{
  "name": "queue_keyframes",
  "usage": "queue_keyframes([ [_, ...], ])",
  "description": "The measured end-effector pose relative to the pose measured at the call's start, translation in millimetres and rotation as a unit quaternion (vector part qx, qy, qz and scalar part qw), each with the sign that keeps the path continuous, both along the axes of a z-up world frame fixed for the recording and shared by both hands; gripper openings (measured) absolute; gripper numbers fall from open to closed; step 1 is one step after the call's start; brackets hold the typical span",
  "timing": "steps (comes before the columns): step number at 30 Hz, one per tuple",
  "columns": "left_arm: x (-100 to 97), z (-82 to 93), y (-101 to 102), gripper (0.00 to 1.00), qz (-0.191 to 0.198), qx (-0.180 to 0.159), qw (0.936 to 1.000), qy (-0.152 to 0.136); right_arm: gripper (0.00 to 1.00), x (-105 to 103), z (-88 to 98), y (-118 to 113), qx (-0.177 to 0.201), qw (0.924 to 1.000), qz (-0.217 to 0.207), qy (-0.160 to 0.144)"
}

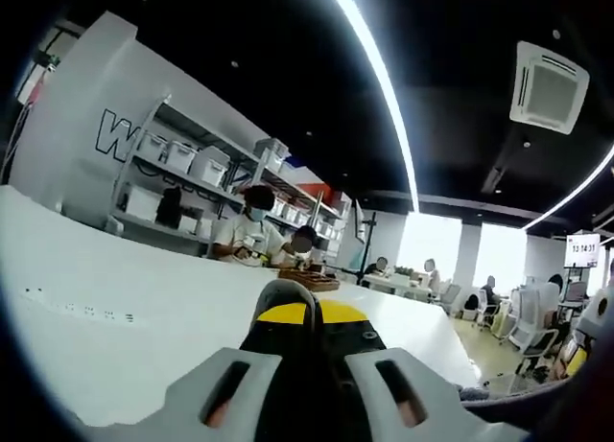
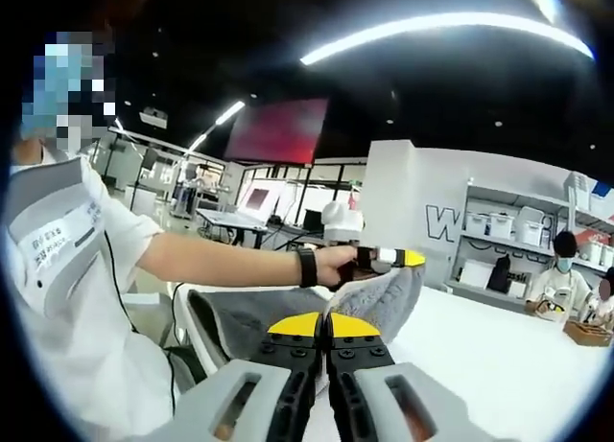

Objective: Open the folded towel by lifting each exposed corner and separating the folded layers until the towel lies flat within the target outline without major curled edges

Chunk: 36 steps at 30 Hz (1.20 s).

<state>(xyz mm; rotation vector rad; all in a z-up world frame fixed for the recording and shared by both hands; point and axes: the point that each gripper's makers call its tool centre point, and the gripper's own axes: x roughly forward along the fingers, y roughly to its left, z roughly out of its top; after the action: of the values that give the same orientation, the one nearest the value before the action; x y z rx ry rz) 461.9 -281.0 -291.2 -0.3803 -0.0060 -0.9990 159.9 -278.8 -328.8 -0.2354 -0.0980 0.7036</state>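
In the left gripper view, the left gripper (image 1: 288,313) rose from six o'clock with its yellow-tipped jaws pressed together; a dark rounded edge sat at the tips, but whether they pinched anything could not be made out. Beyond the tips a white table (image 1: 144,289) spread from nine o'clock toward the centre, with a faint row of small marks at about eight o'clock. Farther off, near the centre, two seated people (image 1: 254,226) worked at a brown tray, backed by a shelf rack (image 1: 192,174) of white bins at ten o'clock. A ceiling vent (image 1: 549,85) hung at two o'clock, and more people sat at desks by bright windows at three o'clock.

In the right gripper view, the right gripper (image 2: 324,332) stood at six o'clock, jaws drawn tight together with only a hairline seam between them; no cloth could be seen caught in that seam. Just past the tips lay the grey towel (image 2: 259,317), spread over the white table's edge, one fluffy corner lifted upward at about four o'clock of centre. That raised corner met the other gripper, held in a person's hand (image 2: 336,265) wearing a black wristband, near the centre; the grip itself was too small to judge. The person's arm and white shirt (image 2: 67,269) ran out to nine o'clock. Farther back stood a red screen (image 2: 273,130) at twelve o'clock.
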Motion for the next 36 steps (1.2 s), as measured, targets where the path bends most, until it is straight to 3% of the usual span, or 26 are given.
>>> queue_keyframes([
  [2,-2.2,0.9,-5,0.0,-0.014,-0.019,0.9996,0.012,0.0,-3,-4.1,2,-0.013,0.9999,0.0,0.002],
  [15,-8.5,-13.4,-25,0.0,-0.024,-0.007,0.9994,0.022,0.0,-6,-21.5,-7,-0.034,0.9992,-0.012,0.016],
  [36,-11.8,-45.2,-40,0.0,-0.028,0.016,0.9983,0.048,0.0,-7,-45.8,-26,-0.062,0.997,-0.03,0.036],
])
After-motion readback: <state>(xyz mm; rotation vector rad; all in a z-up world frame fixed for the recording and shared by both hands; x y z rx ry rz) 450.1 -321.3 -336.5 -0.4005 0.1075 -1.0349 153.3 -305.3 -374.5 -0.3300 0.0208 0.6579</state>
